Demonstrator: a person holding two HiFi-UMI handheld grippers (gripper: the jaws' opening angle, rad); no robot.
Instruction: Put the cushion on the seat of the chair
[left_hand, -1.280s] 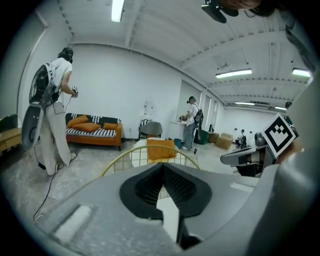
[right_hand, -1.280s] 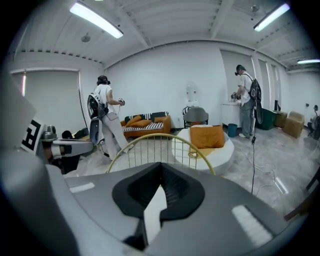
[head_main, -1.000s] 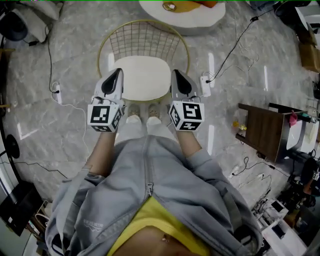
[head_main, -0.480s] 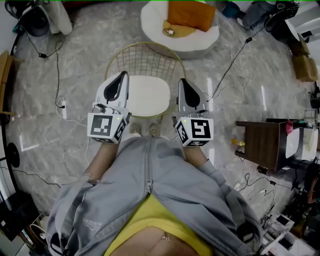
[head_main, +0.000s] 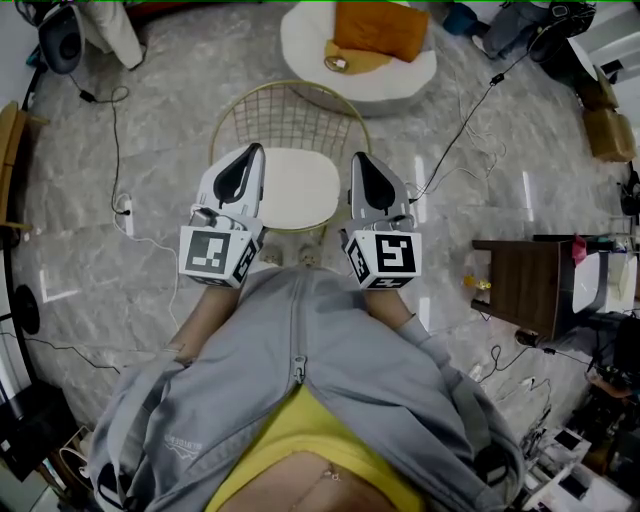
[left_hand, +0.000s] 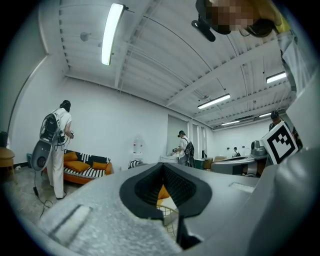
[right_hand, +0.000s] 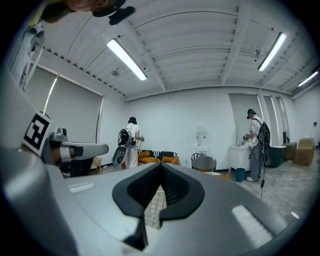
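Left claw (left_hand: 163, 172): jaws closed right up with the pads meeting and nothing held. Only a sliver of wire mesh and an orange patch show through the notch below them.
Right claw (right_hand: 161, 172): the same, jaws together and empty. It points roughly level, out across the room.
Claw placement: in the head view the two sit side by side, one over each side edge of the seat. Judgement: this even spacing suits handling a wide, soft thing with both hands, one claw per edge. With both empty, it now reads as a stand-off pose.
Cushion (head_main: 298, 188): a pale, rounded pad lying flat on the seat, between the two claws and up against the back. Neither claw appears to touch it.
Chair (head_main: 290, 115): a gold wire back curves round behind the seat, and the open front faces the person.
Task state: judged done or all but done, since the cushion looks settled and the claws are free. Fine centring cannot be checked from above.
Orange pillow (head_main: 378, 28): rests on a white footstool (head_main: 405, 72) beyond the chair. It is apart from the chair and not in play as far as can be told.
Floor (head_main: 120, 250): grey marble, glossy.
Side table (head_main: 525, 262): brown, well off to the right.
Others: a person with a backpack (right_hand: 131, 142) stands near a sofa (right_hand: 157, 159) far across the room.
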